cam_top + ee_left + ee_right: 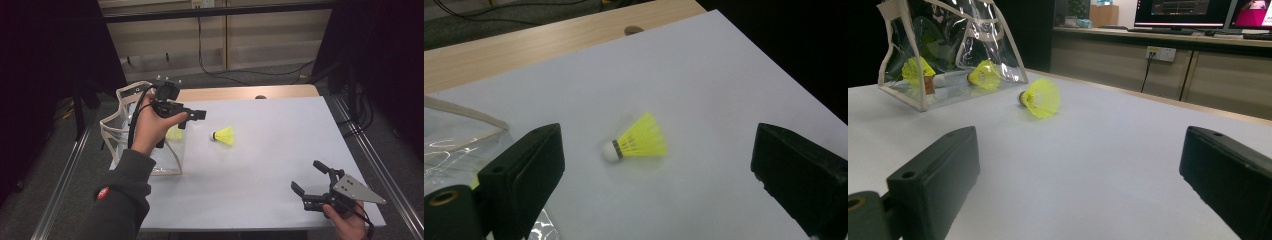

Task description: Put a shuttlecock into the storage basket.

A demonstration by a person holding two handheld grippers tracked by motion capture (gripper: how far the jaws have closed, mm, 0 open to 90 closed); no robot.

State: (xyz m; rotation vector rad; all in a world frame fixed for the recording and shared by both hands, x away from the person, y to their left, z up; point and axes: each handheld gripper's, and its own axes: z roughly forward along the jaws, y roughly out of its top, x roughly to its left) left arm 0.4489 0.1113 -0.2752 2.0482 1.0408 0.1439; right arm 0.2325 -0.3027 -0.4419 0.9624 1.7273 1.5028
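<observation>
White table [260, 165] with a wooden strip [240, 93] along its far edge. A yellow shuttlecock [223, 135] lies on its side near the centre, cork toward 9 o'clock. At 9 o'clock from it stands a clear plastic bag [120, 127] with cream trim, touching the tabletop at the left edge.

Yellow shuttlecock [223, 135] on its side, mid-table, near clear bag [111, 130].
</observation>
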